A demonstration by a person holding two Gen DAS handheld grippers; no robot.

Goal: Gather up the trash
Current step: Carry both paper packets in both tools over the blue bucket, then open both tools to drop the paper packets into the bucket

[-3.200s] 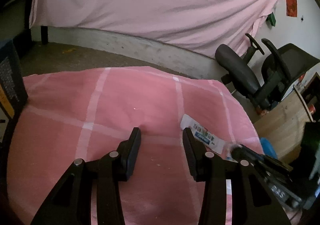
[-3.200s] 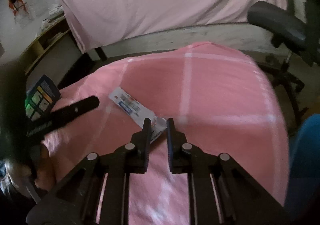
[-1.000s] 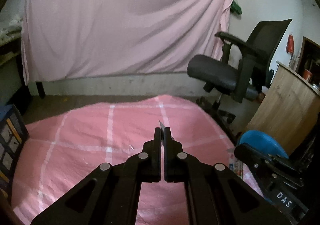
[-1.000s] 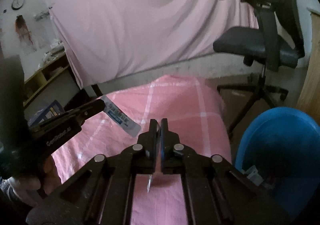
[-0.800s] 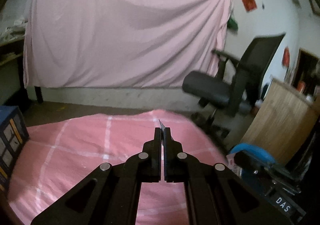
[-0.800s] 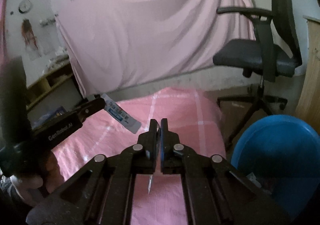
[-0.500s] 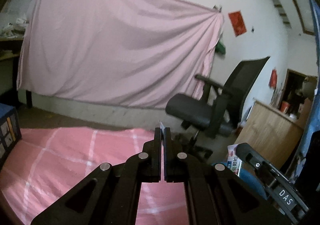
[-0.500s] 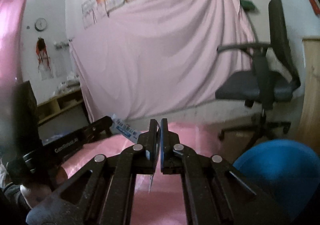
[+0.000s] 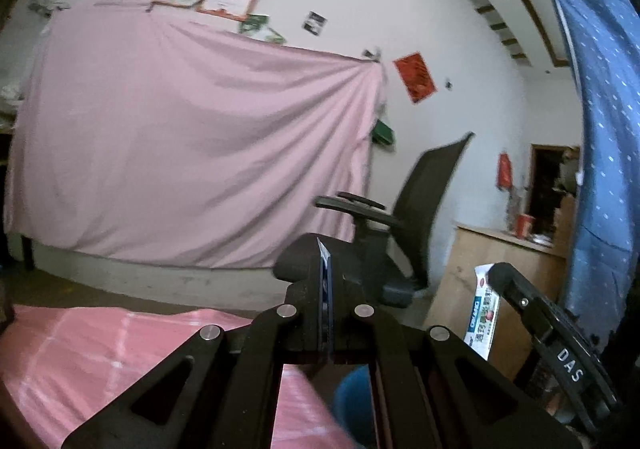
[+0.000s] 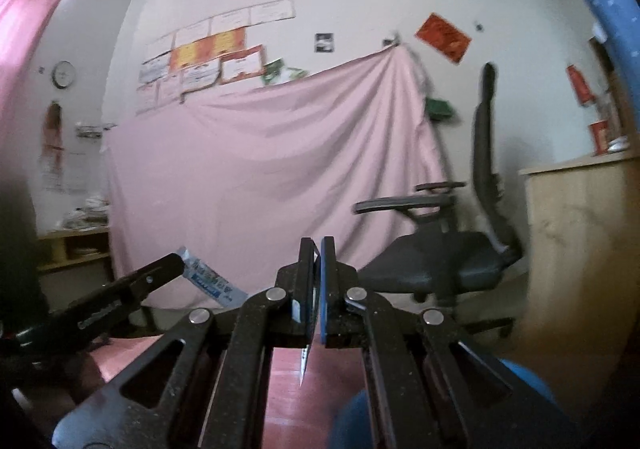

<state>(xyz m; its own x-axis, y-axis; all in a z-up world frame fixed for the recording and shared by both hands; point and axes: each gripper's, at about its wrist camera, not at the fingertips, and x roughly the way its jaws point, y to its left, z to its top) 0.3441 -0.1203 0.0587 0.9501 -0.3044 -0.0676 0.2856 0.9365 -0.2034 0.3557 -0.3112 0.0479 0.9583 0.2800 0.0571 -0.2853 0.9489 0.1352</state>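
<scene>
Both tools point level above the pink-clothed table [image 9: 80,361]. The left tool [image 9: 327,289] is clamped on a printed wrapper [image 10: 208,279]; the right tool [image 10: 317,289] pinches what looks like another wrapper [image 9: 482,313], near a blue bin [image 10: 520,377]

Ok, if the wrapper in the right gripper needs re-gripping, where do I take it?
Take the wrapper by its free lower end, pads on both flat faces, coming from below: it hangs as a thin strip from the right gripper.
</scene>
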